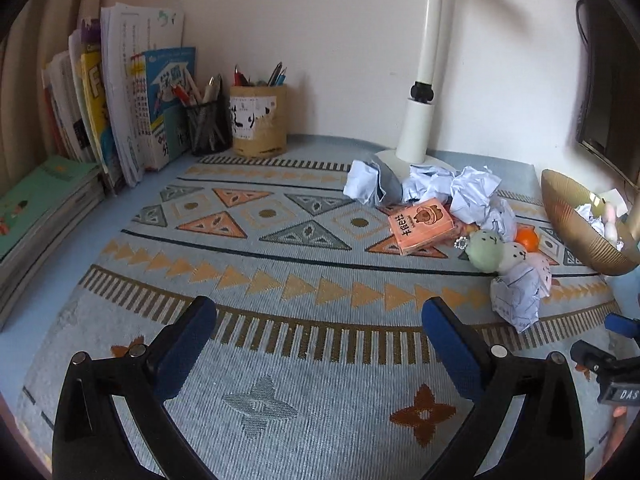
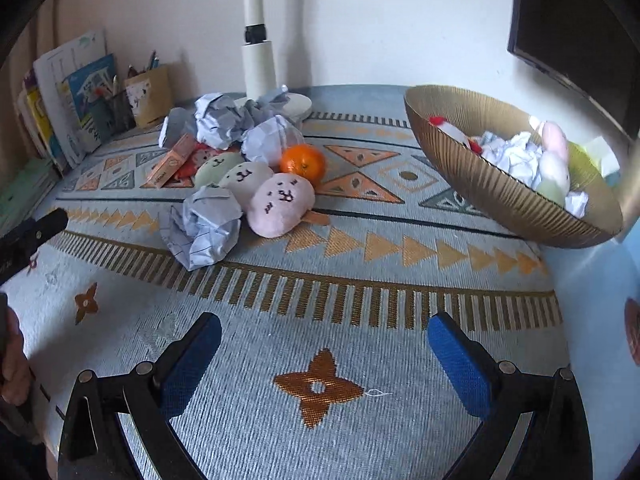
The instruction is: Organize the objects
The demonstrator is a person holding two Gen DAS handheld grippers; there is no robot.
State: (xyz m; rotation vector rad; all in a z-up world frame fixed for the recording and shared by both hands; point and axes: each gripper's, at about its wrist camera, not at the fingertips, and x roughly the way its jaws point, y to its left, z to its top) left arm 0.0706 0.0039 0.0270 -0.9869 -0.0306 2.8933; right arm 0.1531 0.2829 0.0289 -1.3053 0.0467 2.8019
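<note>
Woven patterned cloth over desk, white wall

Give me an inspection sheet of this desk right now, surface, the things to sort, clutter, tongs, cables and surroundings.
Surface: patterned mat over the desk, front part bare.
Job's things: three plush toys, an orange, an orange box and crumpled paper balls in one heap by the lamp base; gold bowl at the right, tilted, already holding paper and plush.
Clutter: two pen cups and stacked books at the back left.
Tongs: left tongs open, empty; right tongs open, empty; both short of the heap.
Cables: one dark cable on the wall by the screen.
Surroundings: white wall, dark screen at the right.
</note>
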